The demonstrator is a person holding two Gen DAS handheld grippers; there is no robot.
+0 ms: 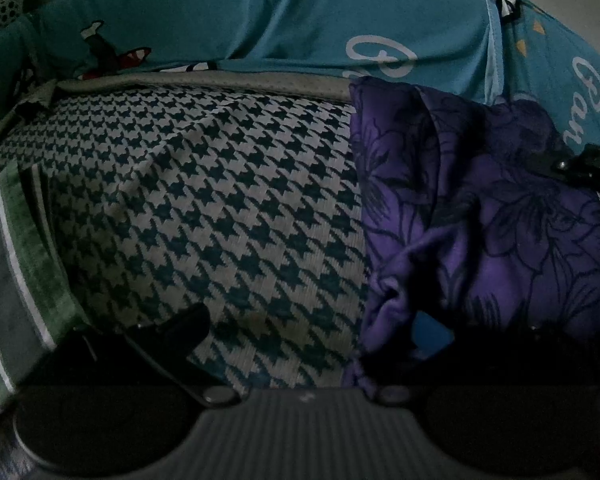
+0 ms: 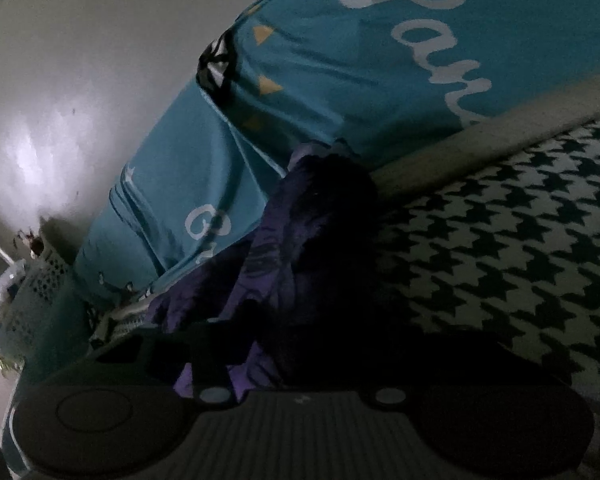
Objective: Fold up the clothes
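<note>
Houndstooth bedding spreads from the left, teal sheet behind. Left claw gapes open, one finger inside the purple floral garment crumpled at right. Right claw has cloth between dark fingers; grip unclear. Likely gathering an edge; next, spread it flat.

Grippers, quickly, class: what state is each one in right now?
Left gripper: jaws open, purple cloth draped over one side.
Right gripper: purple cloth between the jaws; too dark to tell whether they clamp it.
</note>
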